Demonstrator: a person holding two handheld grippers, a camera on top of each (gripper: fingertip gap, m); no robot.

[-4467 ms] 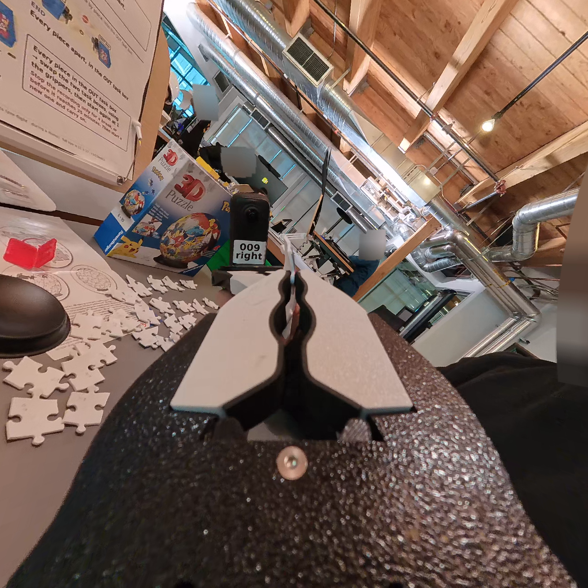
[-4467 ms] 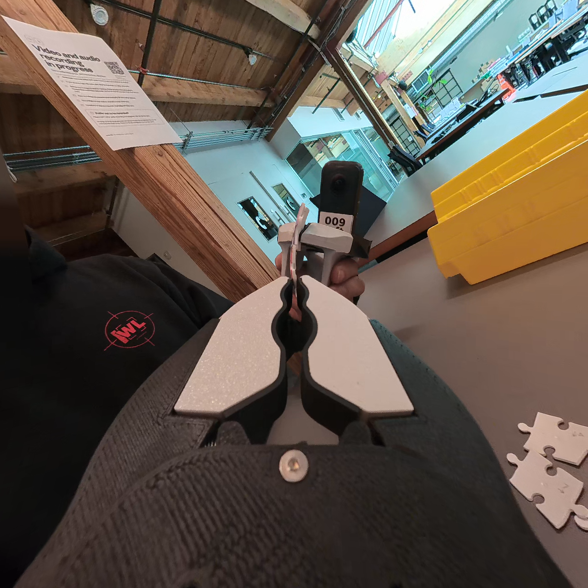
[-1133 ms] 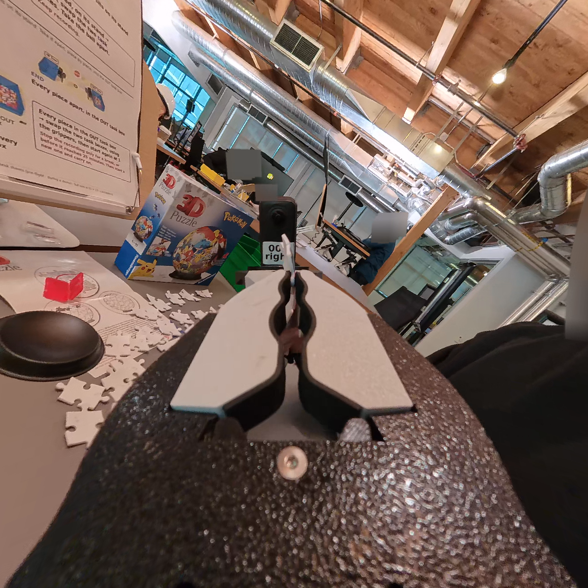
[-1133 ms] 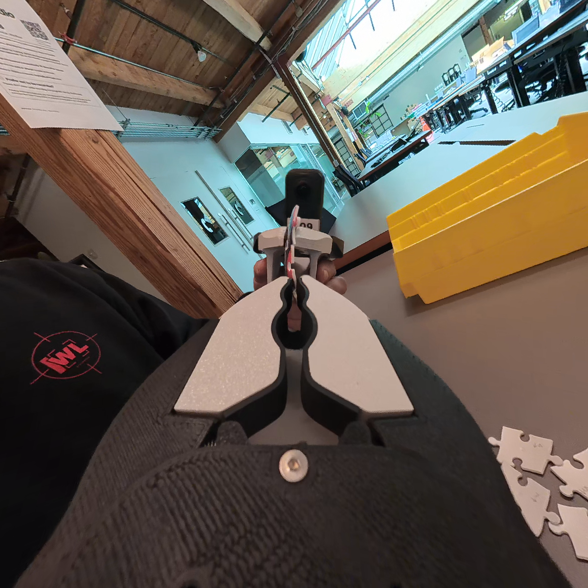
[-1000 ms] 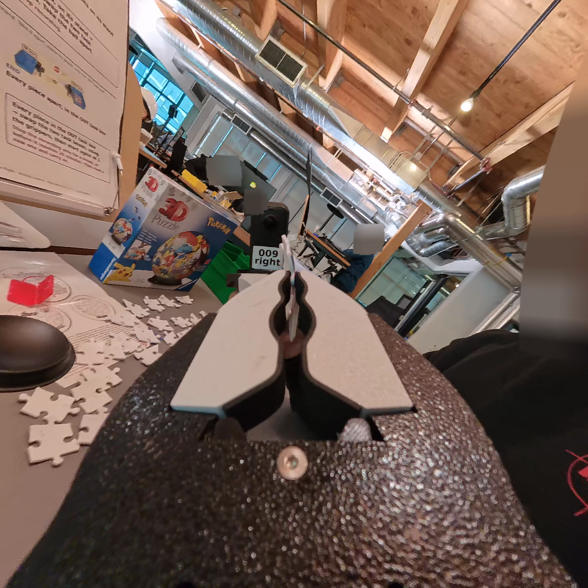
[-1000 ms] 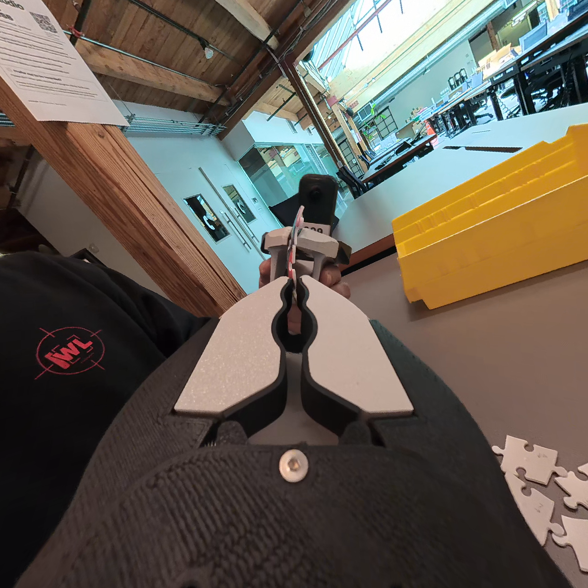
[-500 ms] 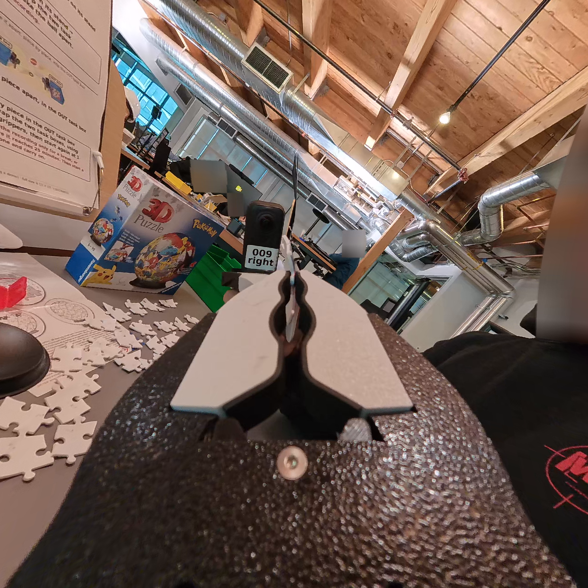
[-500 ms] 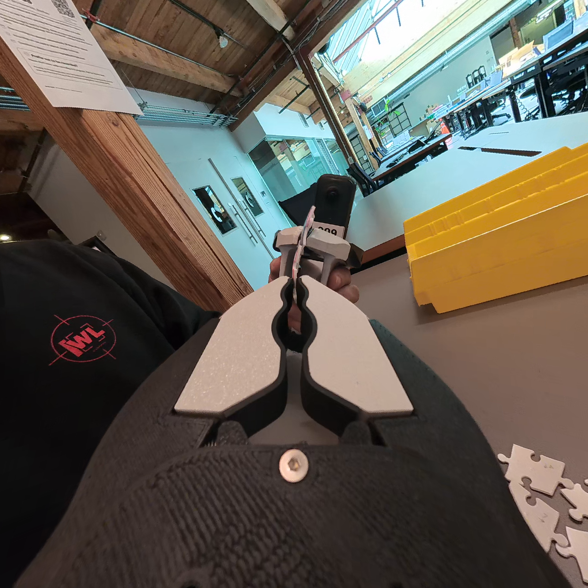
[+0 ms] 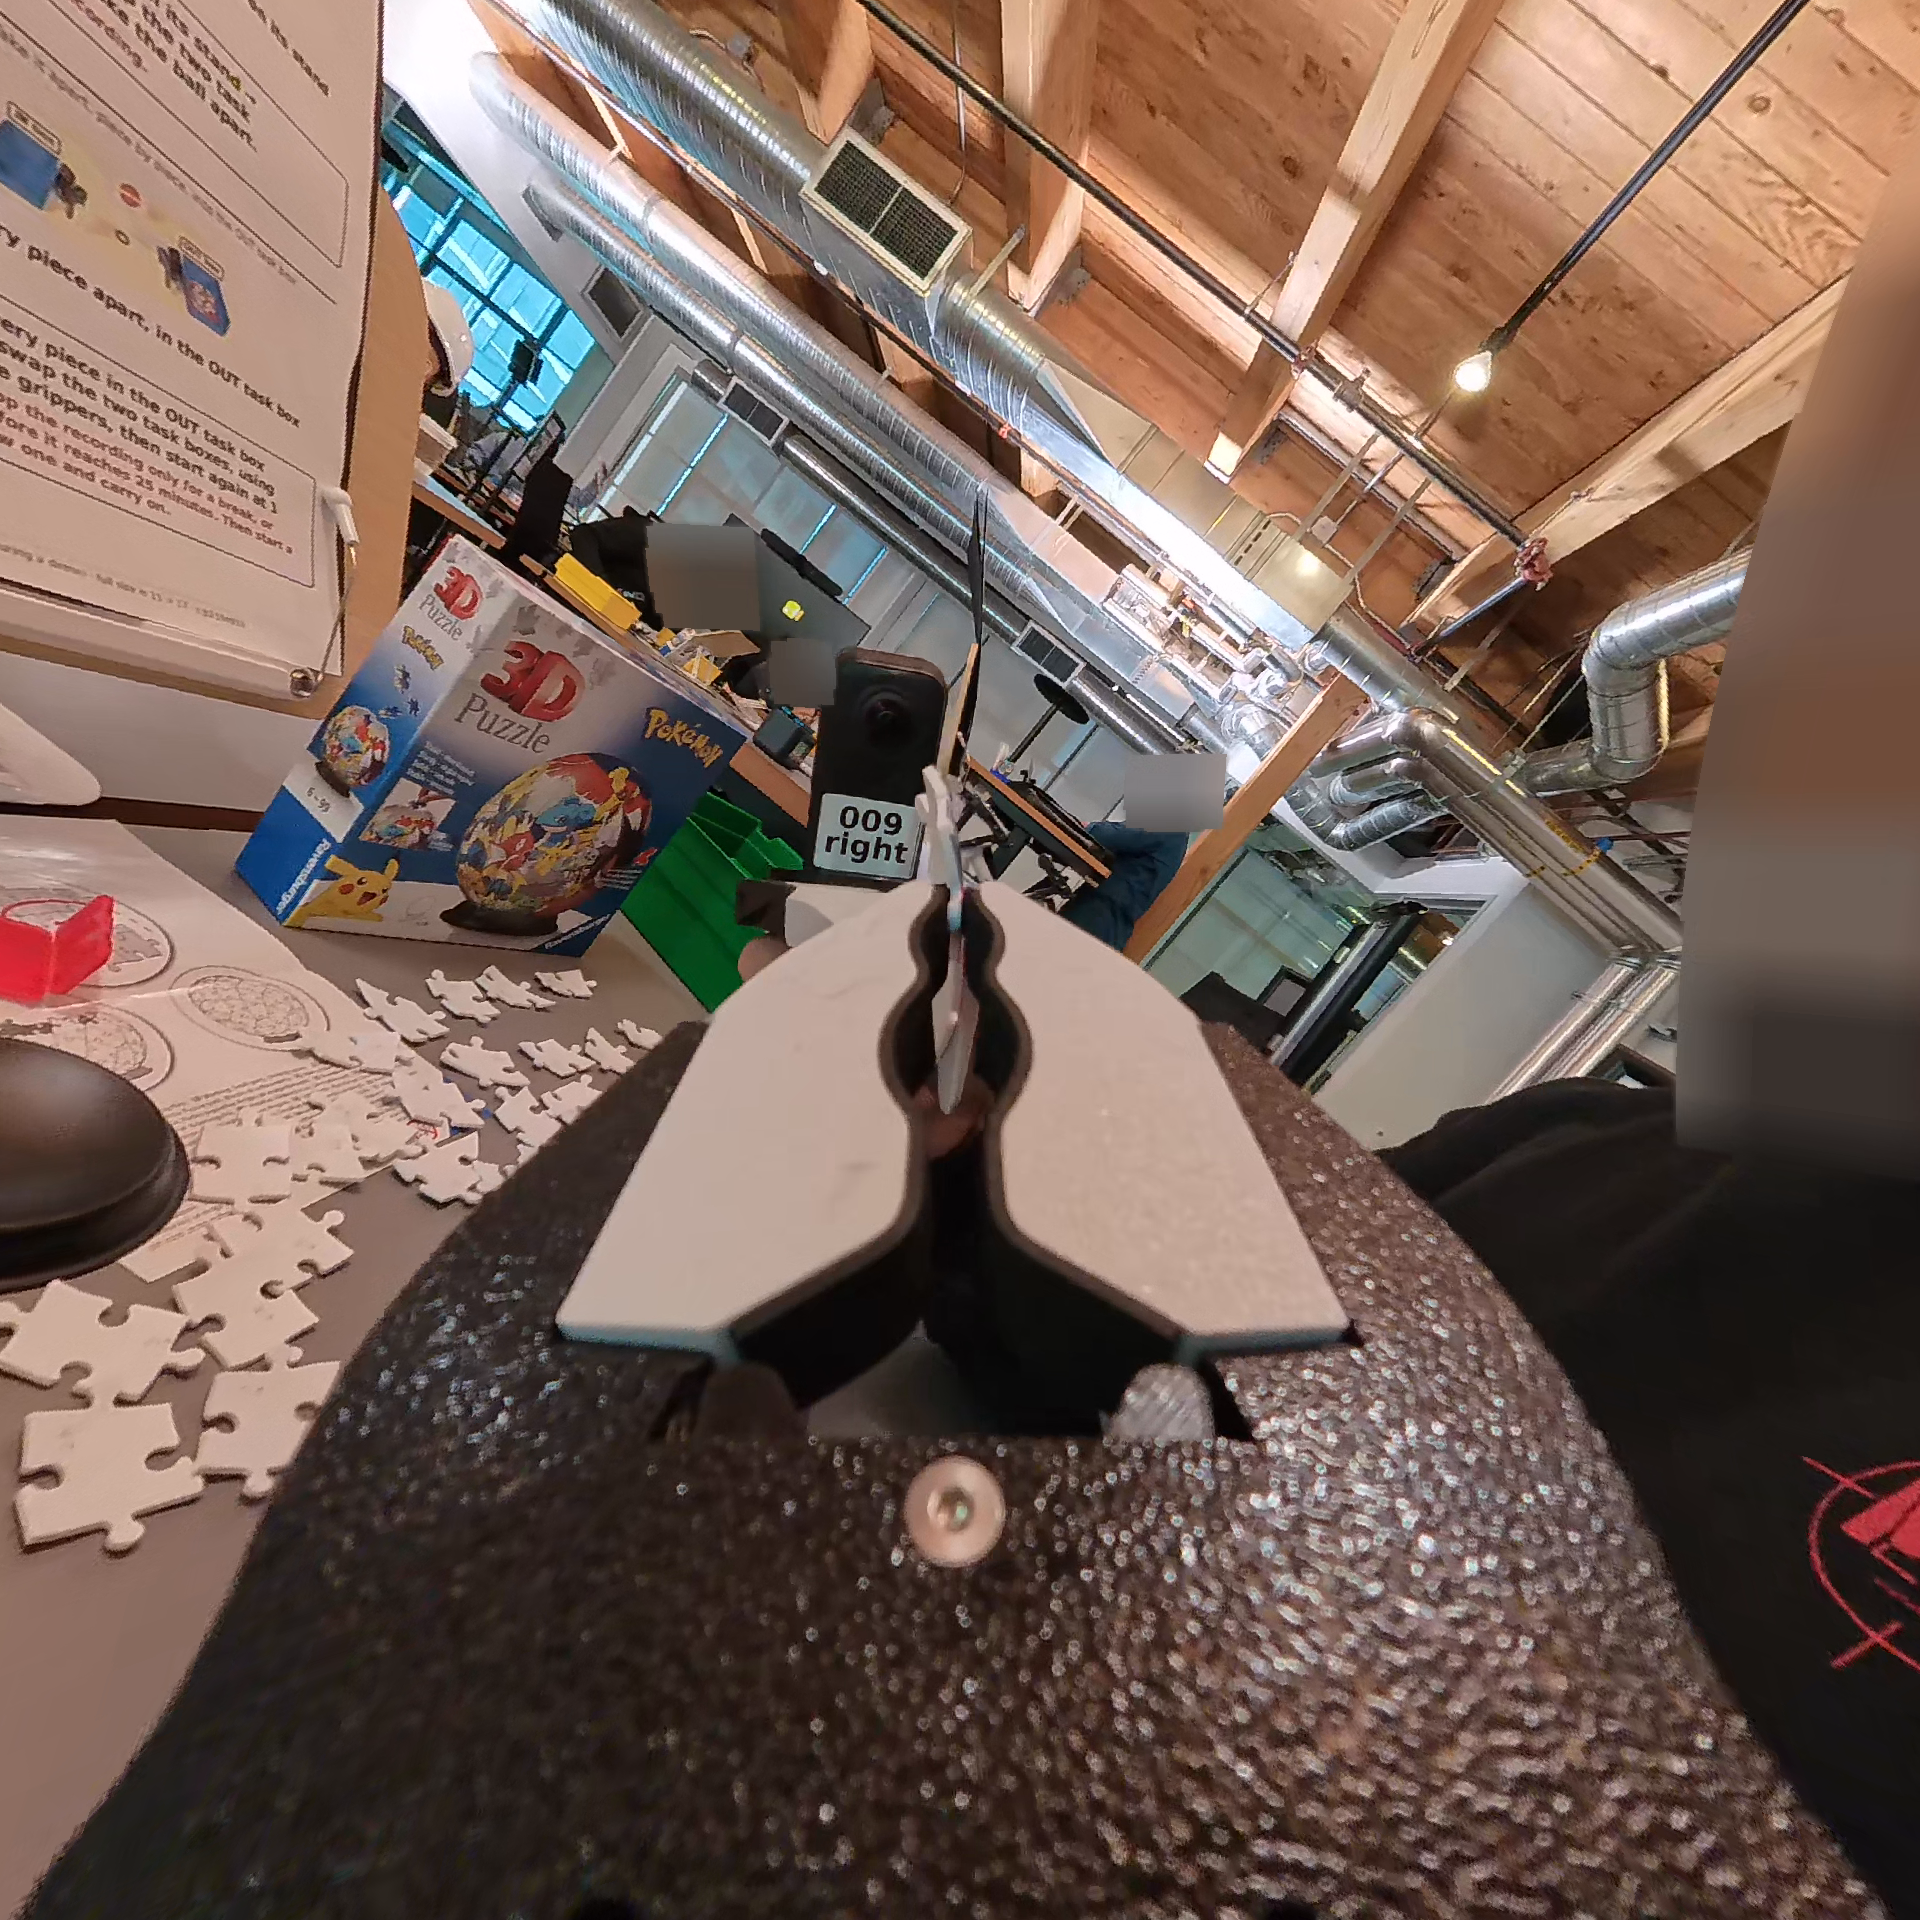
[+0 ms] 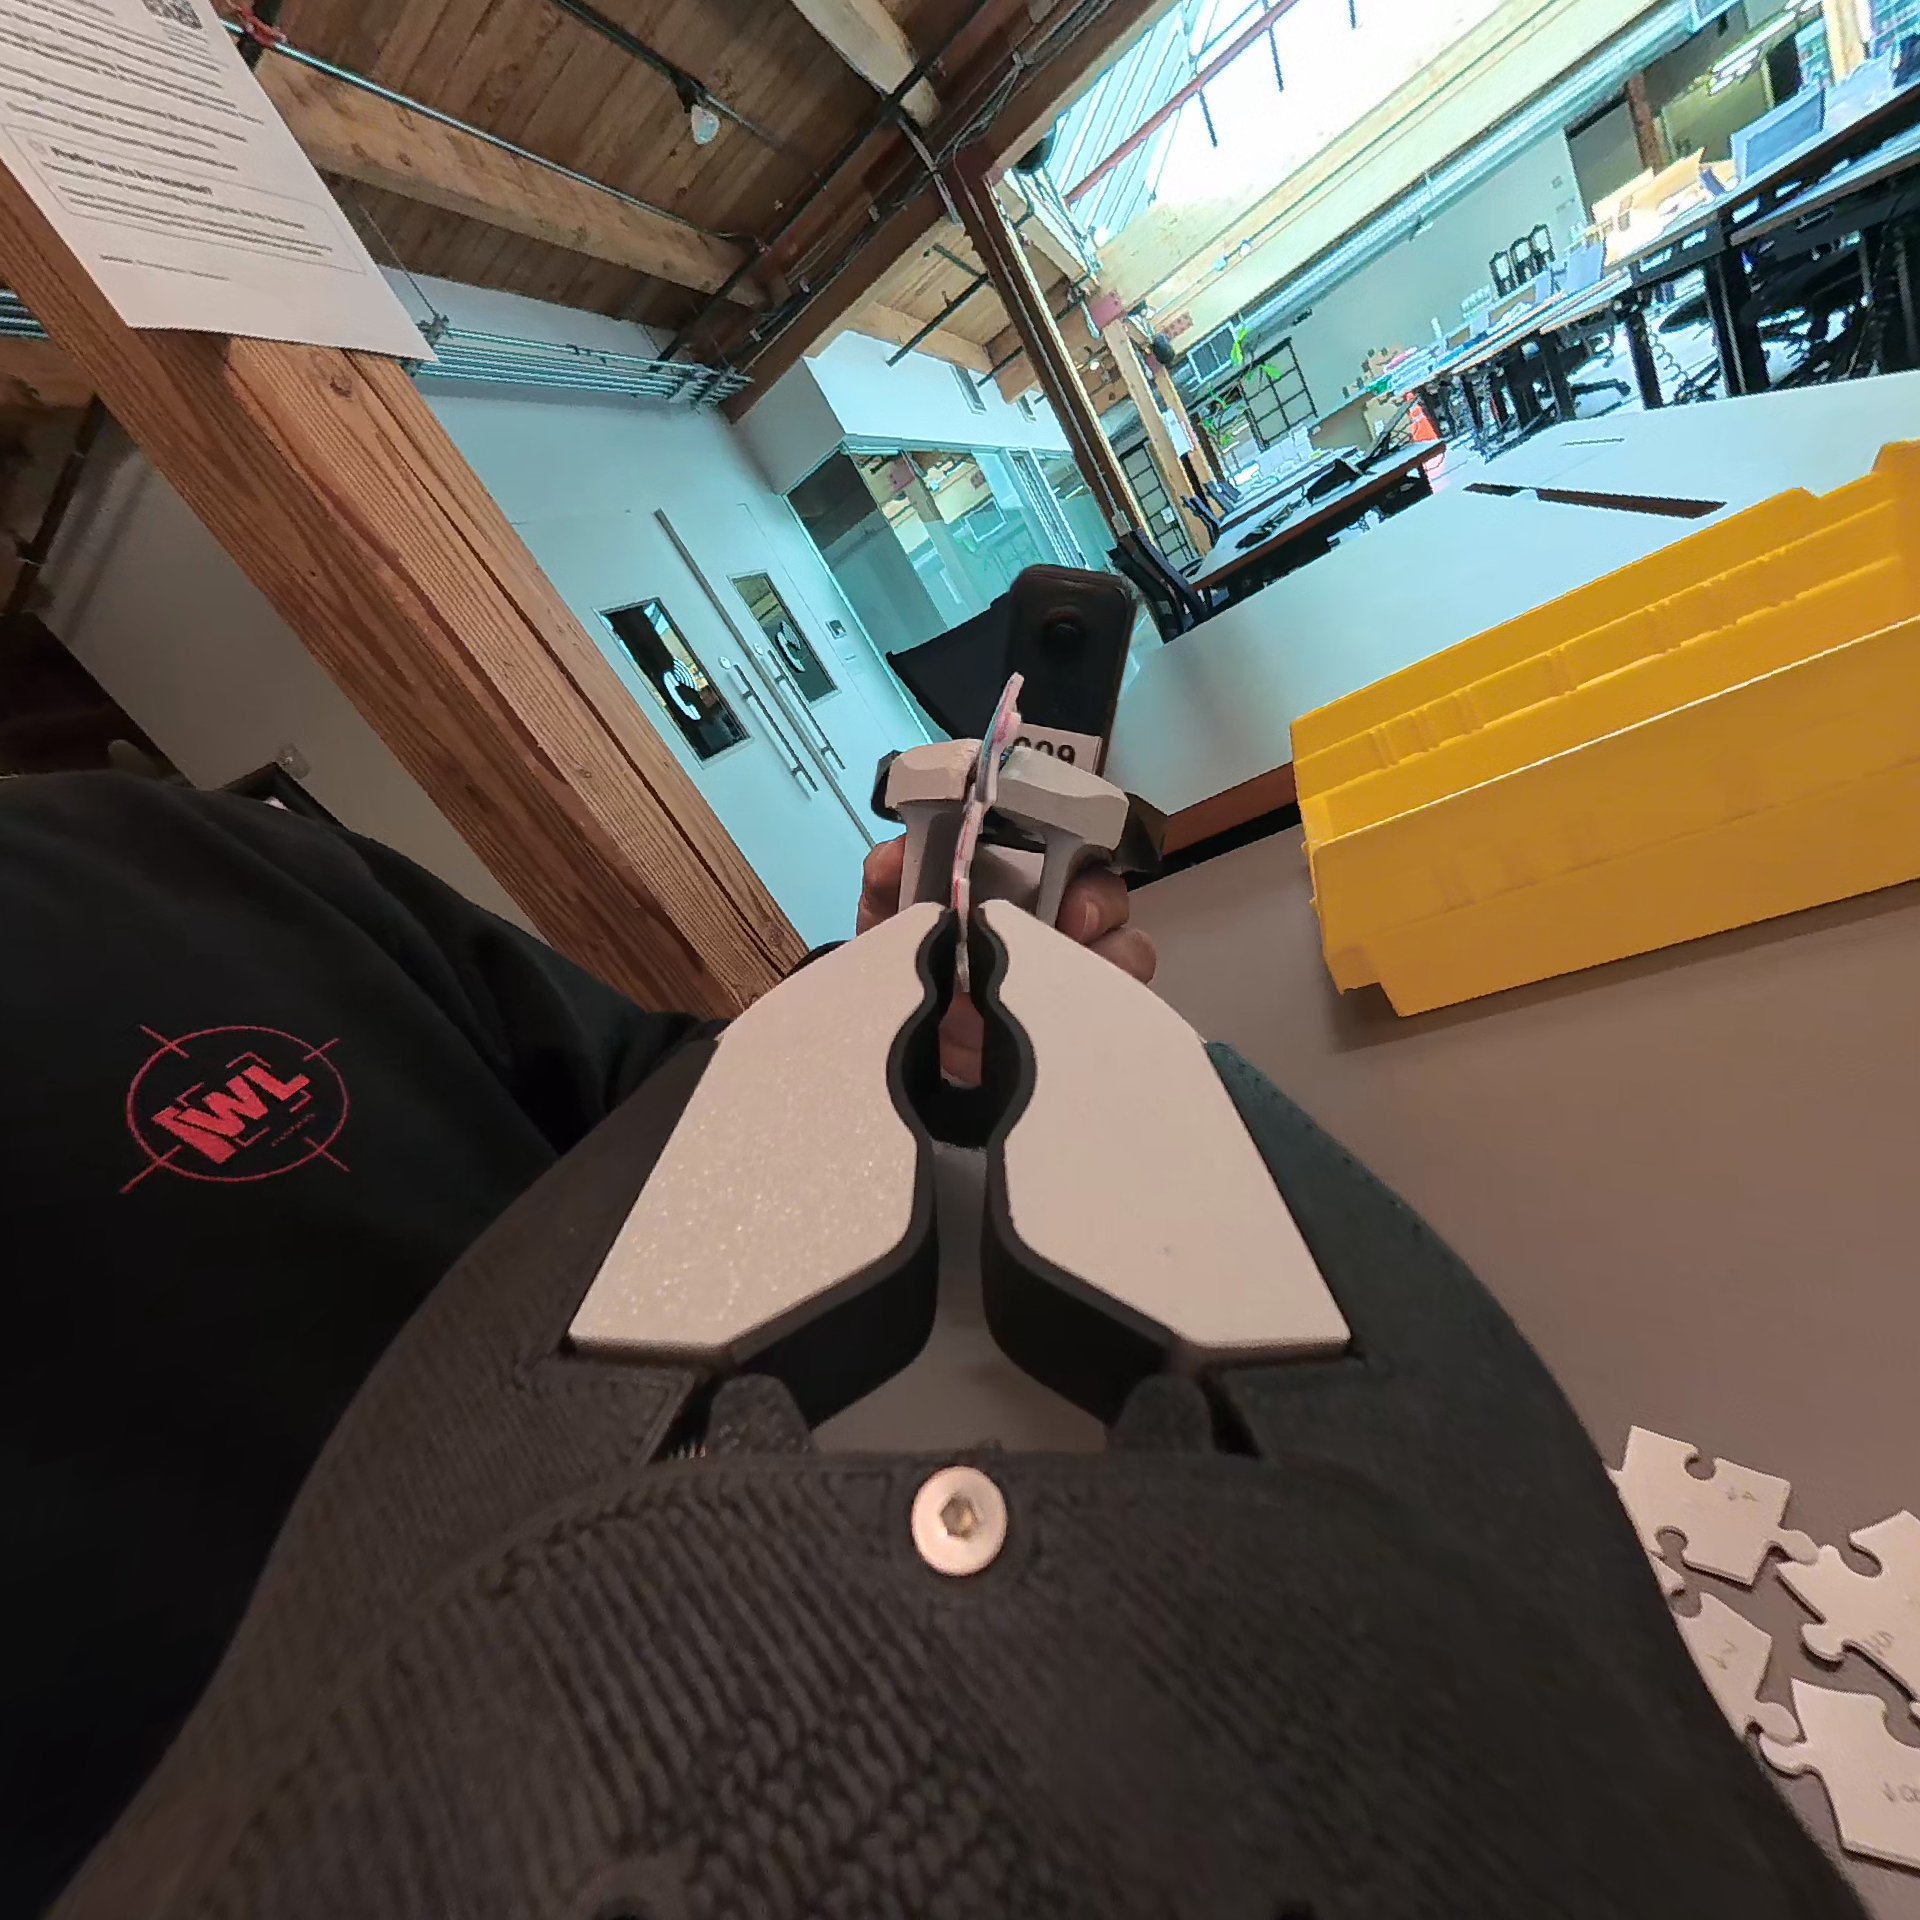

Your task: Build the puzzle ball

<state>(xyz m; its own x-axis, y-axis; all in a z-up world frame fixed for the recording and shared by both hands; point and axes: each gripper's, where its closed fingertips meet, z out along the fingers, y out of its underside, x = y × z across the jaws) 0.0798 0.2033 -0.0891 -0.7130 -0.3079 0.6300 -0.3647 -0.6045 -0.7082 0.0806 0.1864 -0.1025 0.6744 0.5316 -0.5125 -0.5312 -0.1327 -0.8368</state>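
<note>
Bright daylight, sharp focus, strong wide-angle bending at edges.

Yellow bin (image 10: pixel 1621 790) and green bin (image 9: pixel 691 894) on the table (image 10: pixel 1558 1143).

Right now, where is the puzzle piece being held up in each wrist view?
Left wrist view: puzzle piece at centre, edge-on, pinched in the left gripper.
Right wrist view: centre, above the right gripper.
Shared landmark: the person's black sweatshirt.
</note>
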